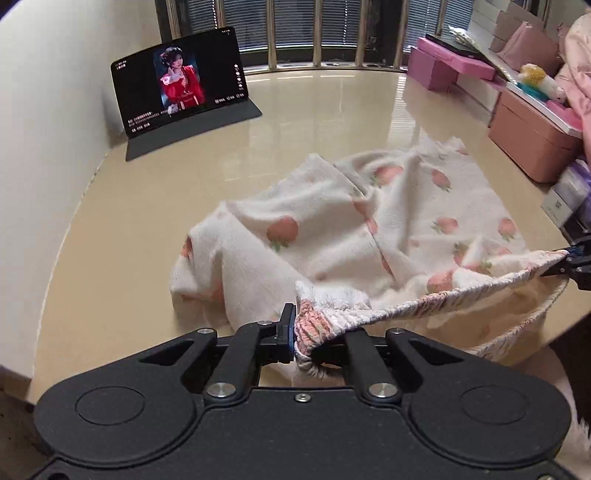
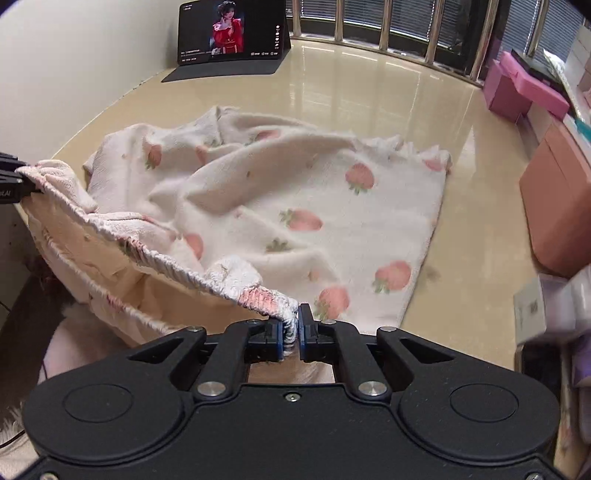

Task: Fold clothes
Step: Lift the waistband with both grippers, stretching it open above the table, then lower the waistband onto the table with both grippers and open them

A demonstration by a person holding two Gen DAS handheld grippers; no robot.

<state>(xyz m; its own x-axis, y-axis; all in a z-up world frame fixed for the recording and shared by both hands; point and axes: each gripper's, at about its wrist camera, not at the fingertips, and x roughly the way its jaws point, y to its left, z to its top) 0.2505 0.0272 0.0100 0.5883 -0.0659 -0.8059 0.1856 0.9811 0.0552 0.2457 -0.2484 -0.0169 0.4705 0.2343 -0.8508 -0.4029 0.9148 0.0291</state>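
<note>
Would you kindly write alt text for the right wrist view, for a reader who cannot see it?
The right gripper is shut on the elastic waistband of cream strawberry-print pyjama trousers, with the left gripper holding the waistband's other end at the left edge. The trousers lie rumpled on a glossy beige table; a tablet plays video behind.

Bare tabletop (image 1: 303, 110) beyond; boxes (image 1: 532, 129) crowd the right, tablet (image 1: 181, 88) far-left.

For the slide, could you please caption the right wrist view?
Right gripper and left gripper pinch the strawberry-print pants by the waistband above the table.
</note>
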